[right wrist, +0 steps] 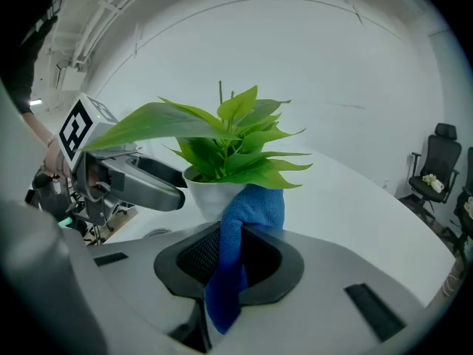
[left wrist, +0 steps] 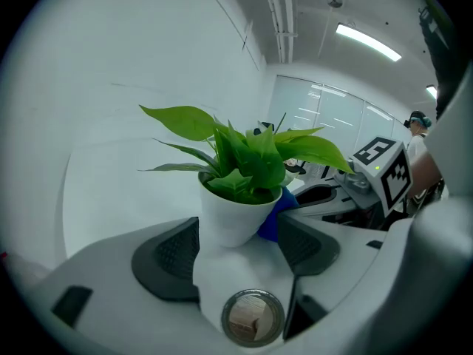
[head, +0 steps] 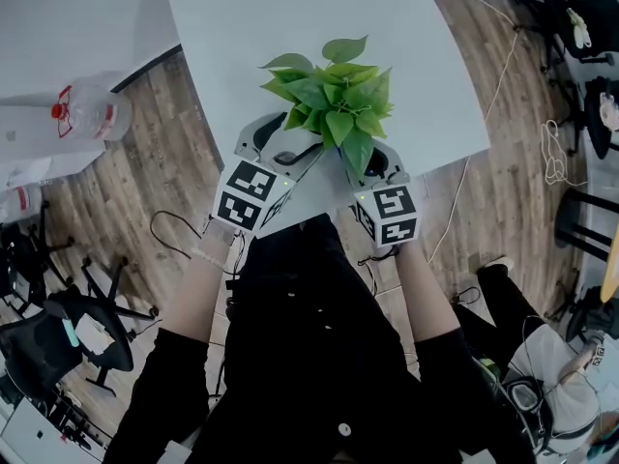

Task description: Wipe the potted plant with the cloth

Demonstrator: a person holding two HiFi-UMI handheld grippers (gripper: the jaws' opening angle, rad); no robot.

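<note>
A leafy green plant (head: 331,101) in a white pot (left wrist: 235,211) stands near the front edge of a white table (head: 290,17). My left gripper (left wrist: 236,251) has its dark pads against both sides of the pot, shut on it. From the right, my right gripper (right wrist: 233,256) is shut on a blue cloth (right wrist: 250,217), whose upper end rests against the pot's rim under the leaves. In the left gripper view the cloth (left wrist: 275,219) shows just behind the pot. From the head view the leaves hide the pot, with the left gripper (head: 293,149) and right gripper (head: 373,159) flanking it.
A plastic bottle (head: 89,112) with a red cap lies on a second table at the left. Cables (head: 551,153) trail over the wooden floor. Office chairs (right wrist: 437,161) stand to the right, and a person (left wrist: 418,121) is in the background.
</note>
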